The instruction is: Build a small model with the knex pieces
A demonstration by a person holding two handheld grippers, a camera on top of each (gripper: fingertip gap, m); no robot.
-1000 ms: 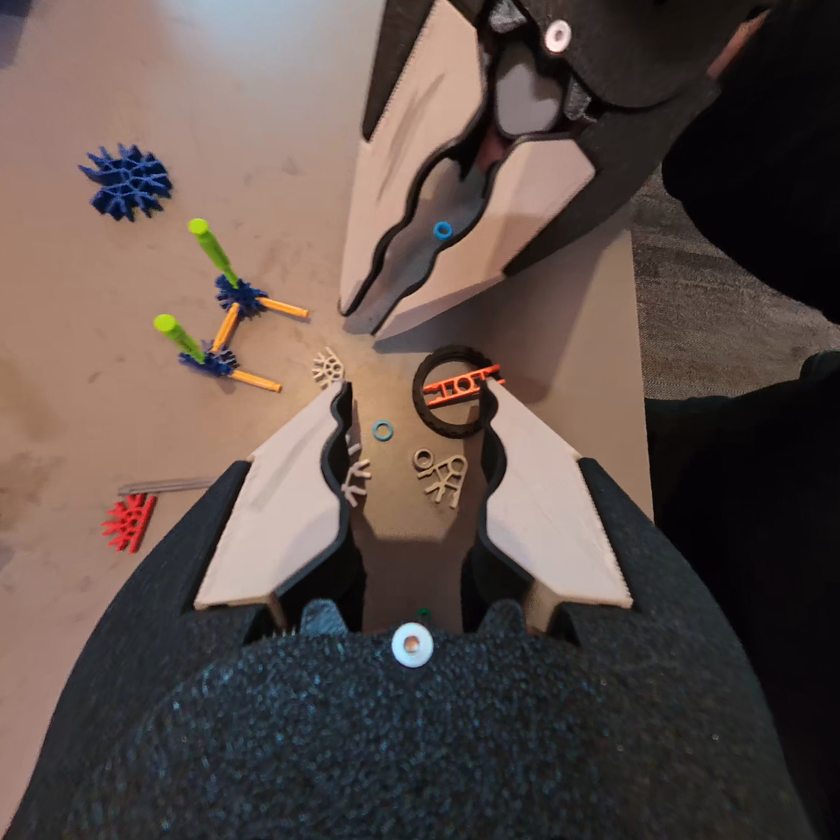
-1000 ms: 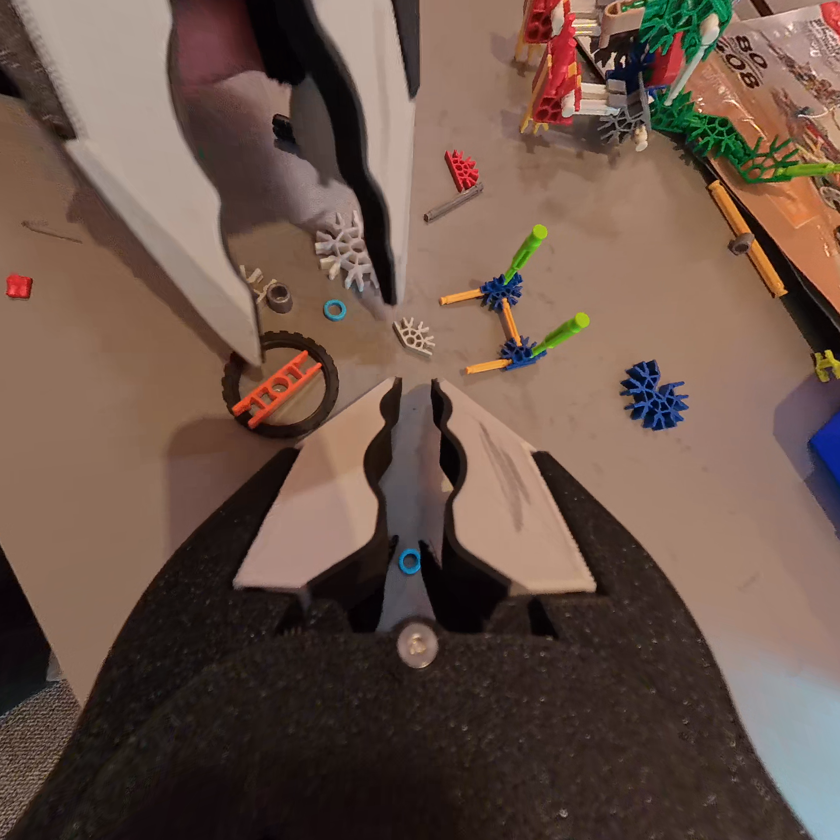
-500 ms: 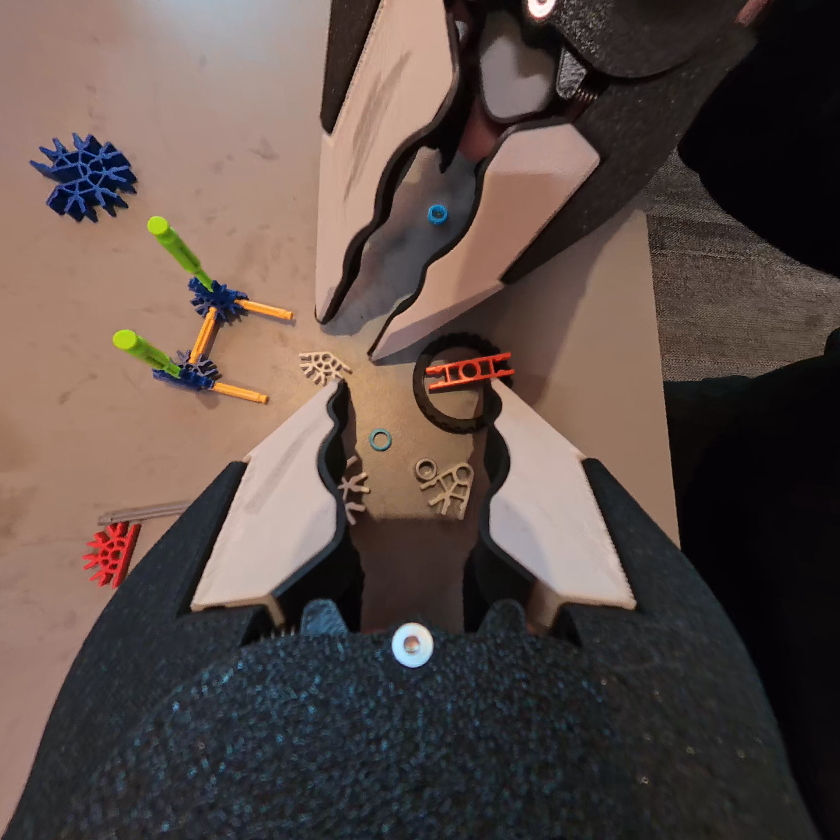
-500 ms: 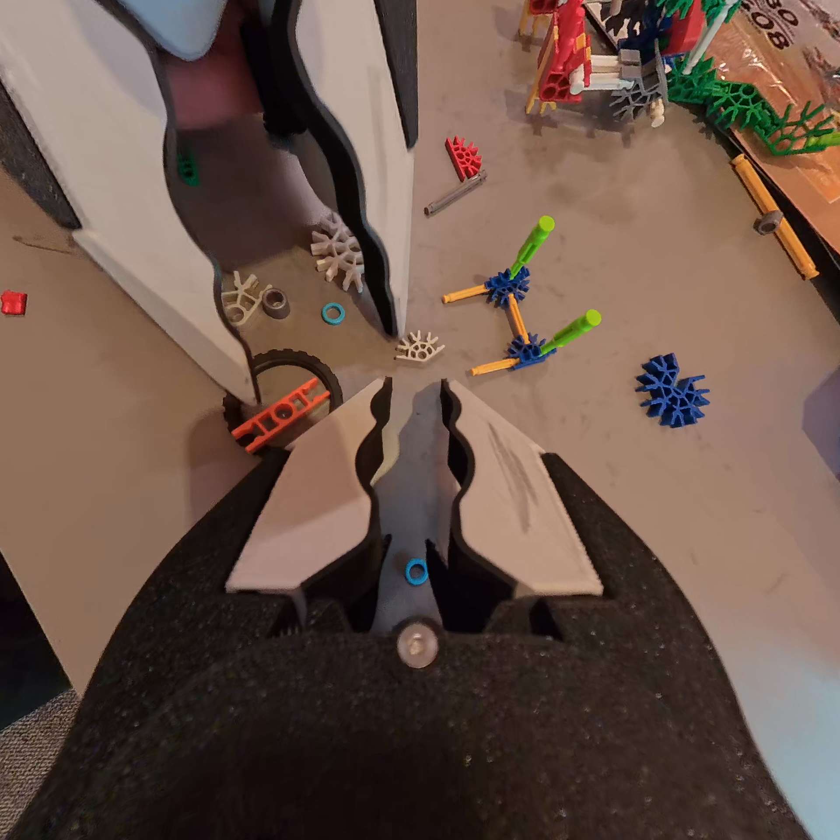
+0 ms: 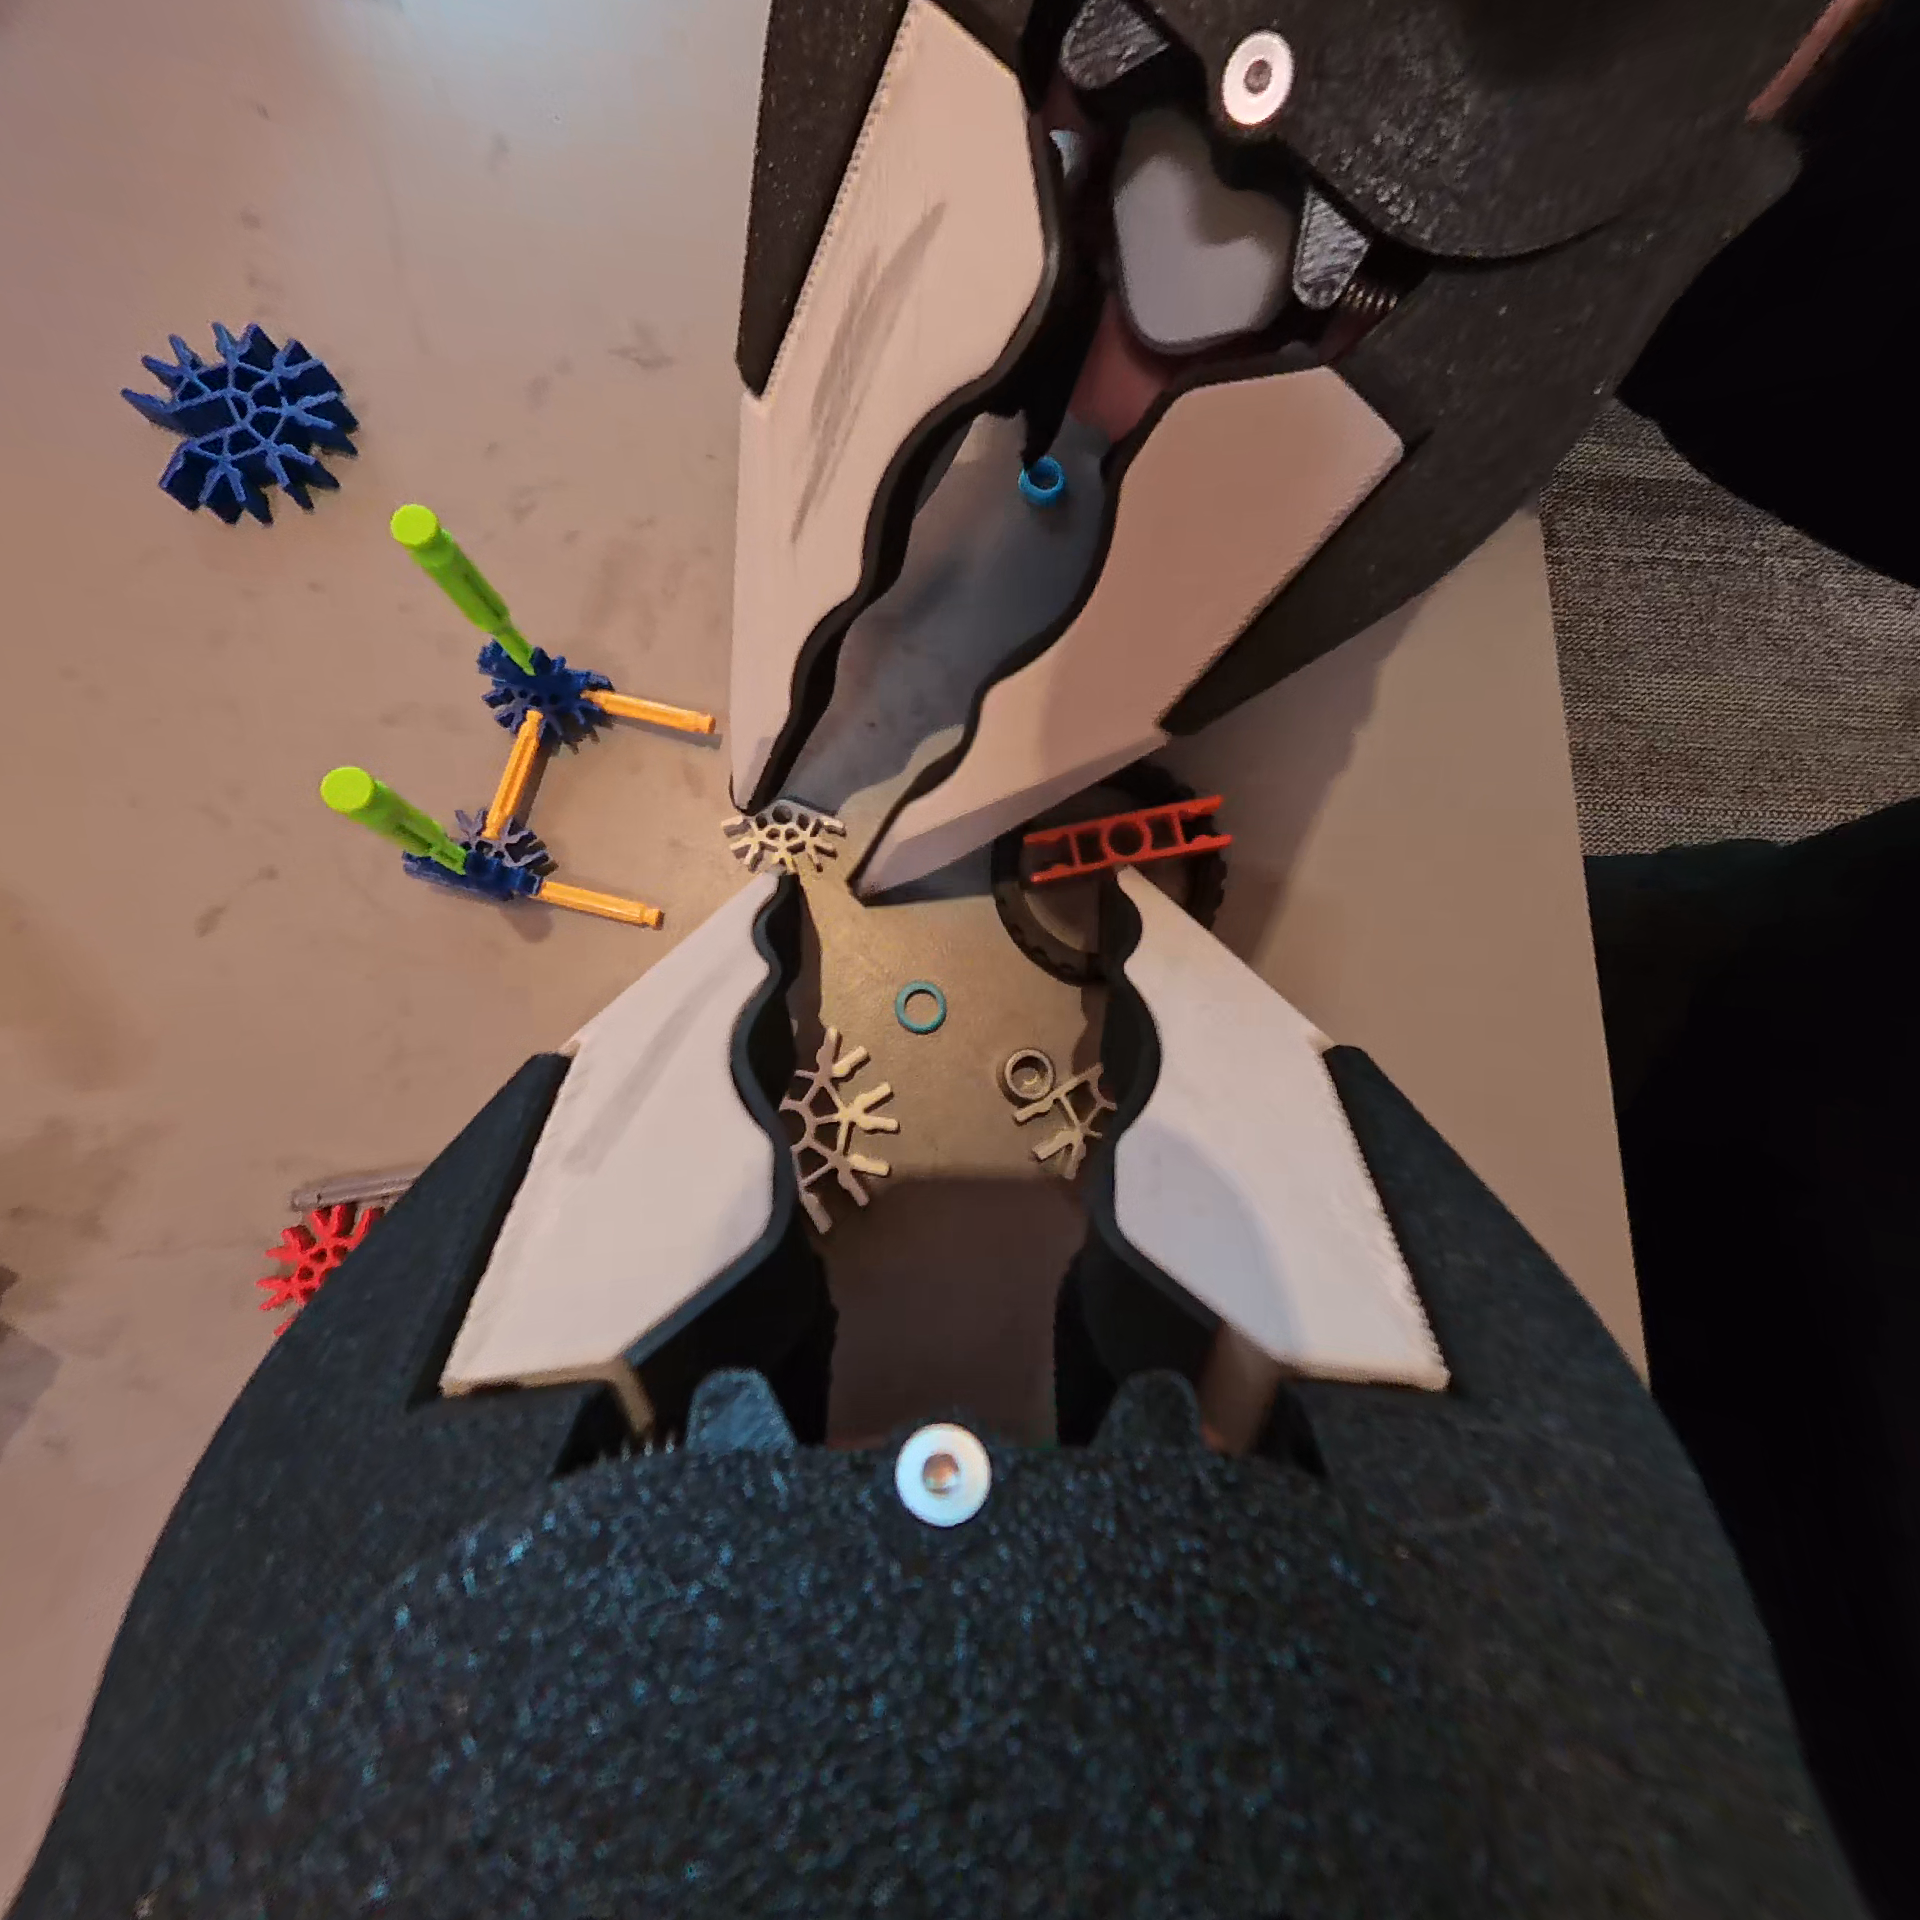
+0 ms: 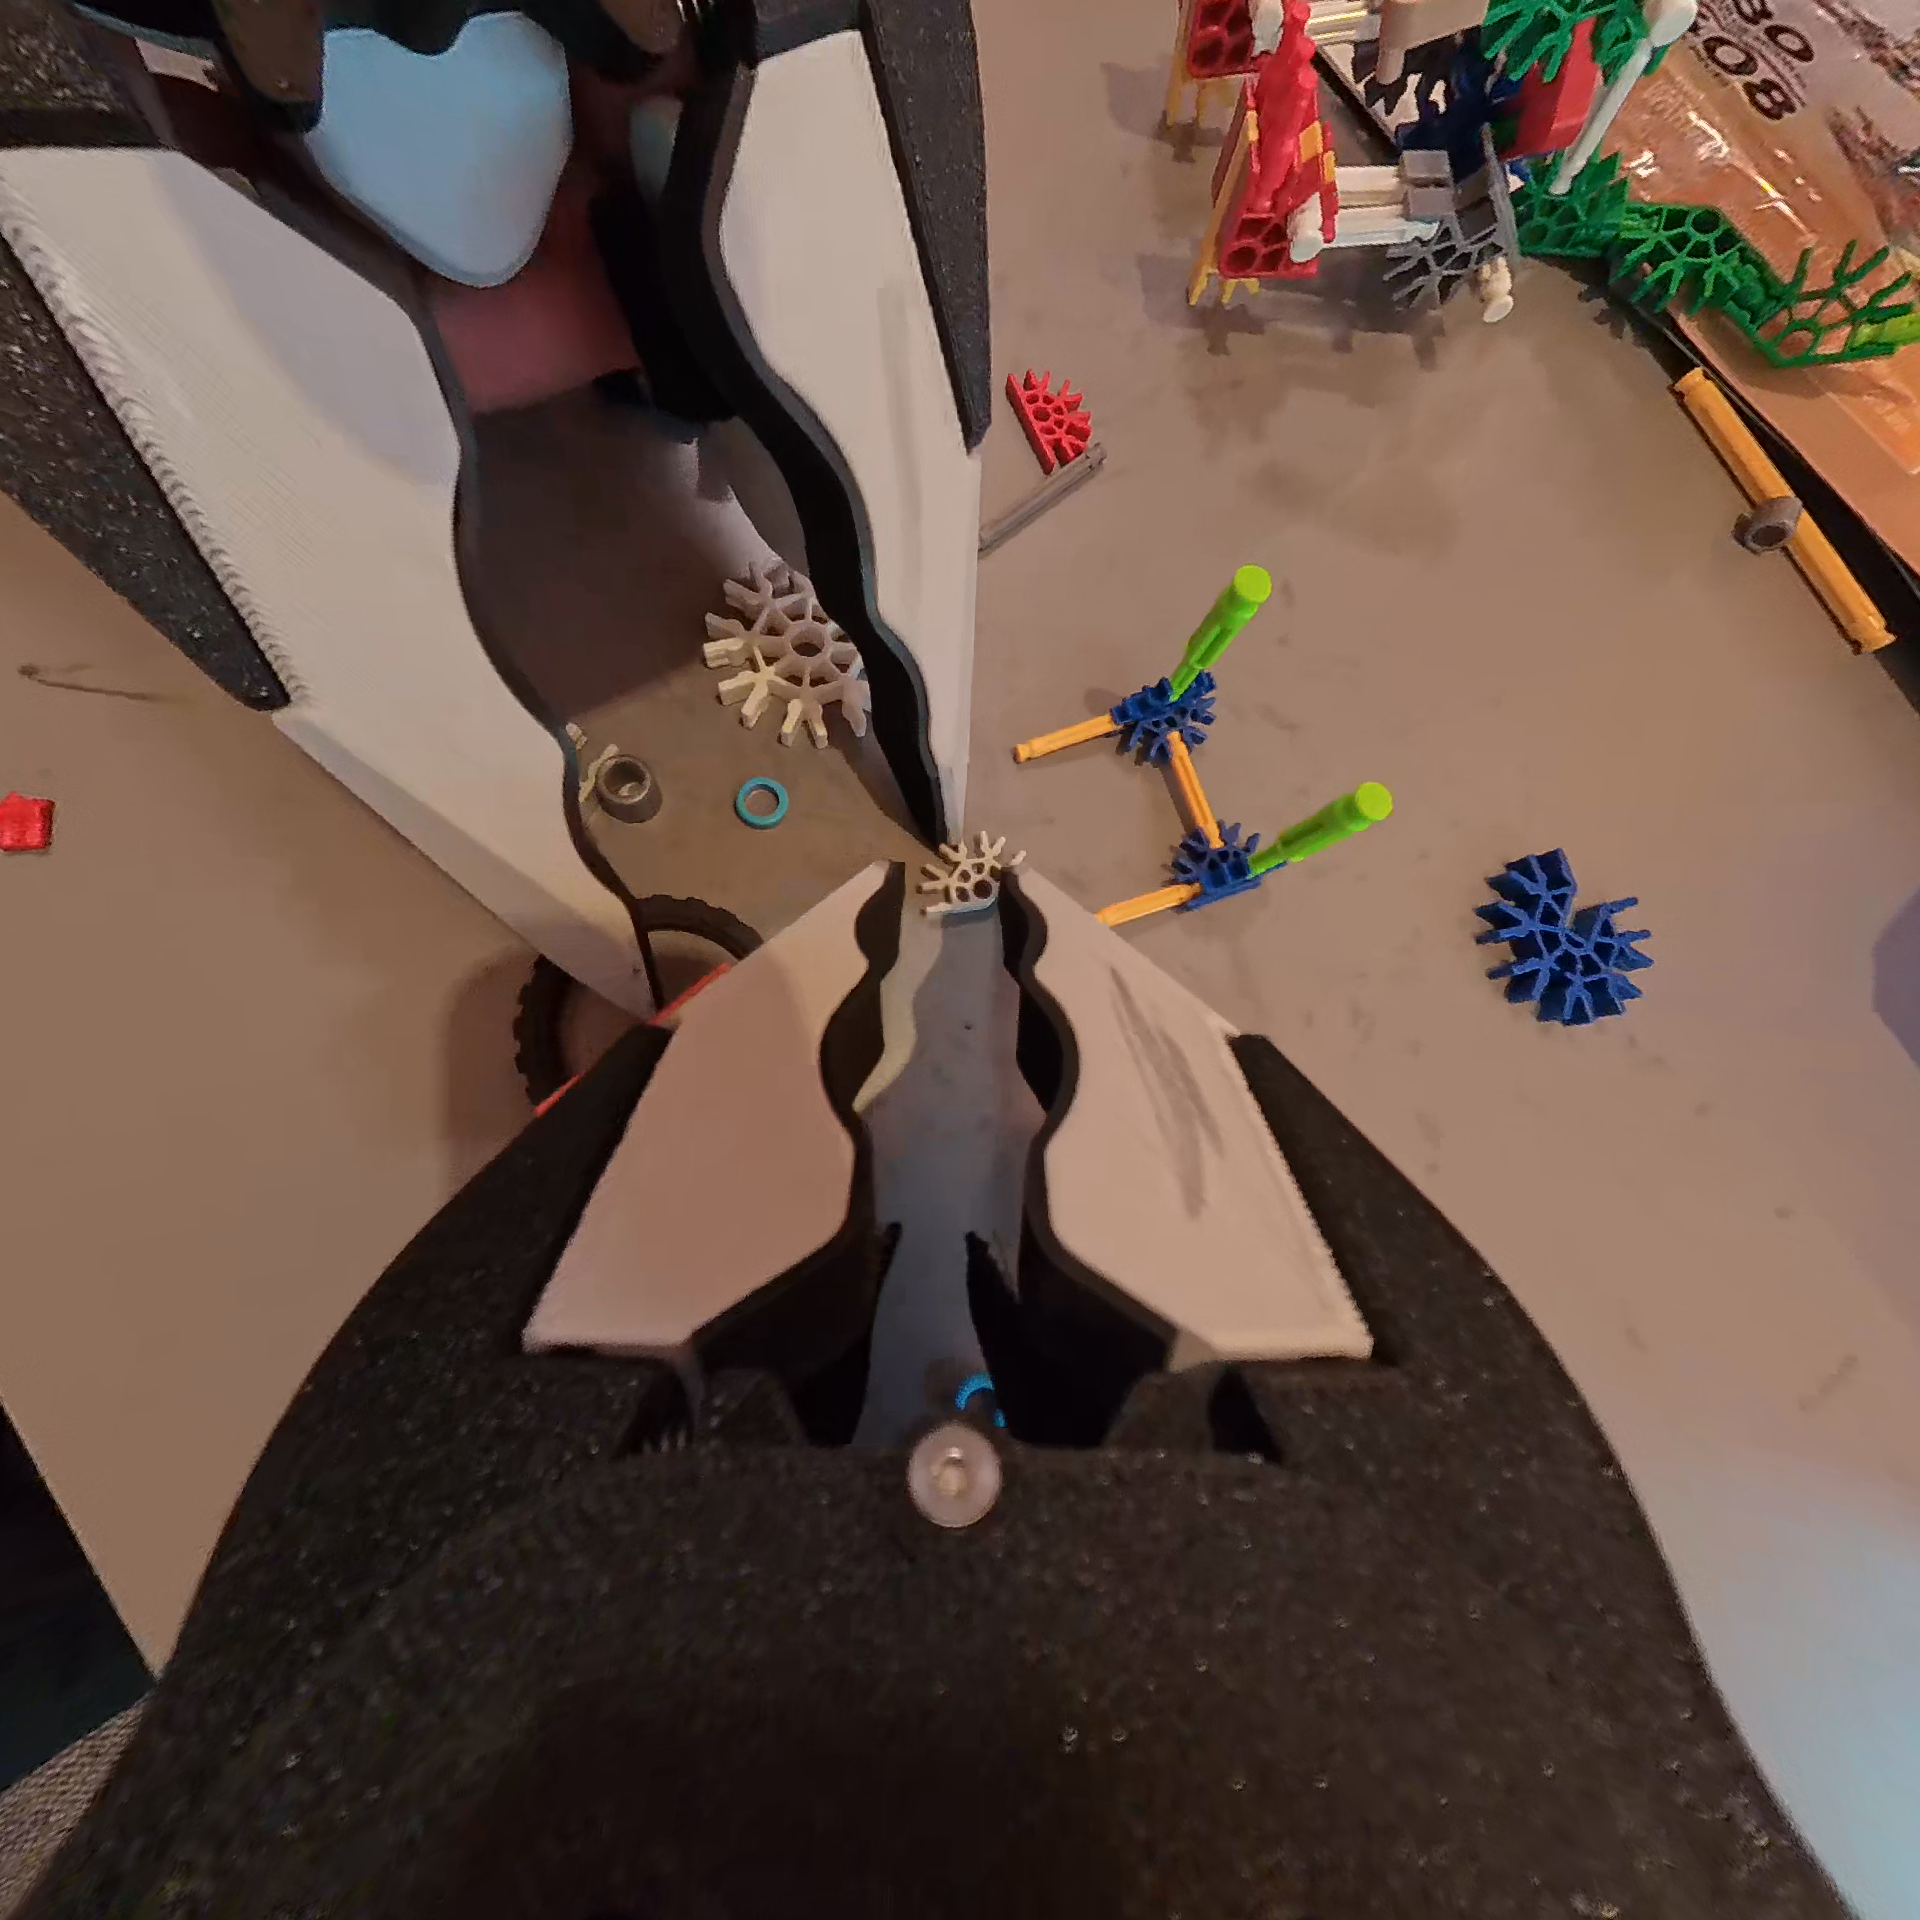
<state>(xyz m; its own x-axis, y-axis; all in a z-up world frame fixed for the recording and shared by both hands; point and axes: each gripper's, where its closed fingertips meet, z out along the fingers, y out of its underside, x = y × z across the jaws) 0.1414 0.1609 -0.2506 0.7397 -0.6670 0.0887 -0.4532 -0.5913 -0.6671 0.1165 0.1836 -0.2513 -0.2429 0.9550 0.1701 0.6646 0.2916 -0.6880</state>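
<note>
Right wrist view: two grippers met over a white half-round connector.
Right gripper fingers are narrowed around it; left gripper fingers are spread wide above the tabletop.

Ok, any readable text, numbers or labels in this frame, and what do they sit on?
Printed packaging sheet, far right edge of the table in the right wrist view: large dark characters, legible, but I don't copy out writing; the smaller print beside them is too blurred to read.
Left wrist view: no writing.
Everything else in both views: no markings visible.
</note>
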